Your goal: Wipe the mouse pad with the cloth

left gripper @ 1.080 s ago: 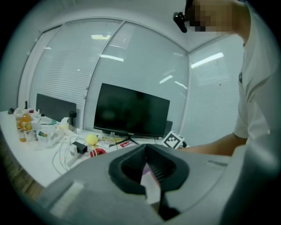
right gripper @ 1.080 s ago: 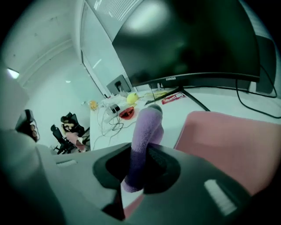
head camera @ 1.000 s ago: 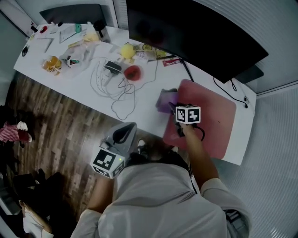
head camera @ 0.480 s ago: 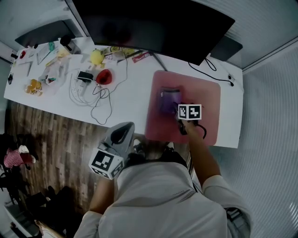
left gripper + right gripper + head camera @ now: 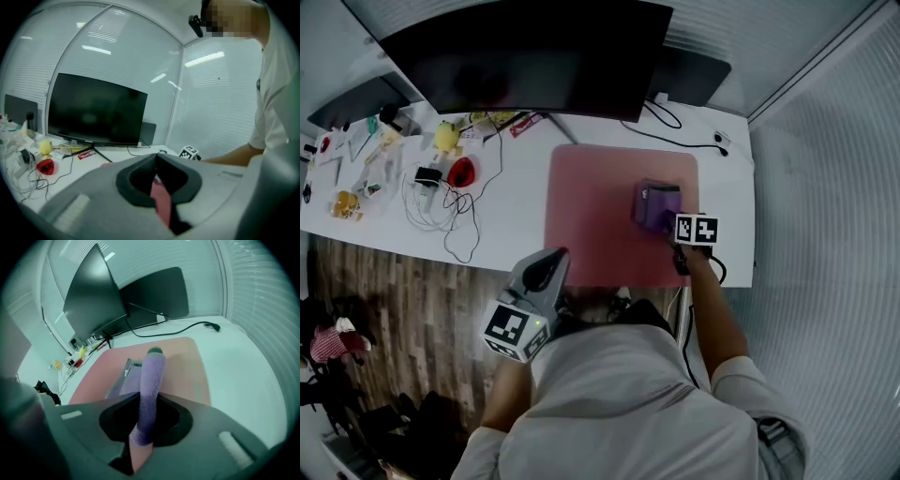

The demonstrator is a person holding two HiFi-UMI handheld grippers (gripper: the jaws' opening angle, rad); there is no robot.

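The purple cloth [image 5: 656,204] lies on the right part of the pink mouse pad [image 5: 591,225], one fold drawn up and clamped between the closed right tongs [image 5: 675,223]. The rest trails flat on the pad, judged so that it drags as a wiping face. The pad sits square at the bench [image 5: 516,220] front edge, below the monitor [image 5: 525,56]. The left tongs [image 5: 546,267] are held off the bench edge near the body, jaws together with nothing between them, apparently kept clear of the wiping. Loose cables [image 5: 441,202] lie well apart to the left.
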